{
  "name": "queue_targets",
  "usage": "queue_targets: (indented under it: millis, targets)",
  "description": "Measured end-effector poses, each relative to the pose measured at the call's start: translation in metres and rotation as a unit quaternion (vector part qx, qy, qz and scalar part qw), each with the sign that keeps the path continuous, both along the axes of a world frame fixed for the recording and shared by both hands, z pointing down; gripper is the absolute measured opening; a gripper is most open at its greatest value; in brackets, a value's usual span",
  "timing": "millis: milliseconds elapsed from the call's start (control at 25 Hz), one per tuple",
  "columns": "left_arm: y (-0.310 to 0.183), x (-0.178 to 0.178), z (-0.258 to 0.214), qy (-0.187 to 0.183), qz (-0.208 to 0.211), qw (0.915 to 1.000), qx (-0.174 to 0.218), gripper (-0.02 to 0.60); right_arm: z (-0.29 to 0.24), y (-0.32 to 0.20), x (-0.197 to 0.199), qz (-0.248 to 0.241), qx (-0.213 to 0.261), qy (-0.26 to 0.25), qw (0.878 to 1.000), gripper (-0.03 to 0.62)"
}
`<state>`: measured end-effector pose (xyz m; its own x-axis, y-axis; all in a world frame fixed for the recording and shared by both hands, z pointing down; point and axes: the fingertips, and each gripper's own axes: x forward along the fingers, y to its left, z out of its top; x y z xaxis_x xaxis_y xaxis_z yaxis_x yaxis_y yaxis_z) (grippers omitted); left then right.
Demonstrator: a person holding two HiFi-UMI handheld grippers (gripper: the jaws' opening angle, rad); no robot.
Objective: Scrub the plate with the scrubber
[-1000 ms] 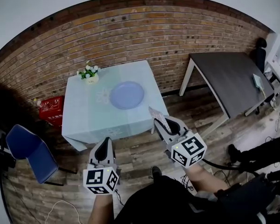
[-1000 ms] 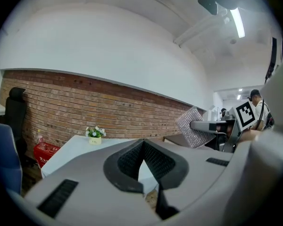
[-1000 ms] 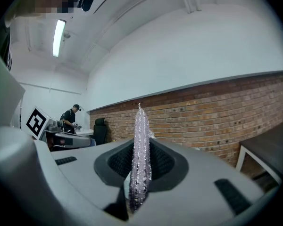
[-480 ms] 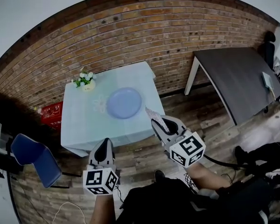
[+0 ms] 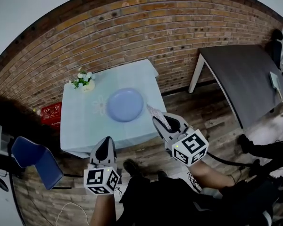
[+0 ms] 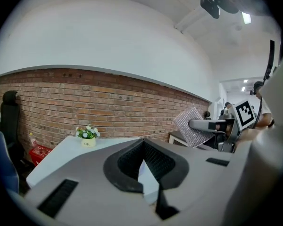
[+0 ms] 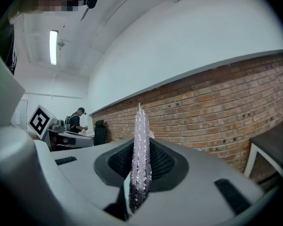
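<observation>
A round blue plate (image 5: 125, 104) lies on the table with the light blue cloth (image 5: 82, 121), well ahead of both grippers. My right gripper (image 5: 160, 122) is shut on a silvery glittering scrubber (image 5: 156, 113), held in the air just off the table's near right corner. In the right gripper view the scrubber (image 7: 140, 149) stands edge-on between the jaws. My left gripper (image 5: 105, 144) hangs in front of the table's near edge, shut, with nothing in it. From the left gripper view the scrubber (image 6: 192, 125) shows at the right; the plate is hidden there.
A small pot of white flowers (image 5: 83, 81) stands at the table's far left corner. A dark table (image 5: 247, 76) is at the right, a blue chair (image 5: 34, 160) at the left, a red crate (image 5: 51, 113) by the brick wall. A person stands far off (image 7: 77, 121).
The table has drifted slightly left and lower in the head view, as the person steps toward it. A shoe now shows at the bottom. Both grippers keep their grip and pose.
</observation>
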<state>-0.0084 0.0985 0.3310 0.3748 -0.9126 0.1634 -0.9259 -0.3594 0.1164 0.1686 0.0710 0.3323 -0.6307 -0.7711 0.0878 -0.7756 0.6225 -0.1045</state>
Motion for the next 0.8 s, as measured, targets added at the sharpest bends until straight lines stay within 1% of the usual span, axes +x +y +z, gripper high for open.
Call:
queue_targets:
  millis: [160, 400, 560, 720, 800]
  targets:
    - [-0.023, -0.007, 0.004, 0.000, 0.007, 1.0000, 0.003, 0.009, 0.007, -0.019, -0.011, 0.003, -0.005, 0.015, 1.000, 0.061]
    - [-0.065, -0.031, 0.007, 0.010, 0.021, 0.9997, -0.002, 0.009, 0.007, -0.055, -0.035, 0.013, -0.012, 0.033, 0.999, 0.061]
    - [-0.091, -0.044, 0.012, 0.010, 0.036, 0.9993, -0.007, 0.009, 0.015, -0.077, -0.046, 0.032, -0.025, 0.028, 0.999, 0.061]
    - [-0.117, -0.061, 0.017, 0.017, 0.031, 0.9993, -0.010, 0.009, 0.019, -0.099, -0.060, 0.042, -0.036, 0.032, 0.998, 0.061]
    - [-0.129, -0.067, 0.022, 0.018, 0.038, 0.9990, -0.015, 0.009, 0.021, -0.108, -0.067, 0.047, -0.040, 0.036, 0.997, 0.061]
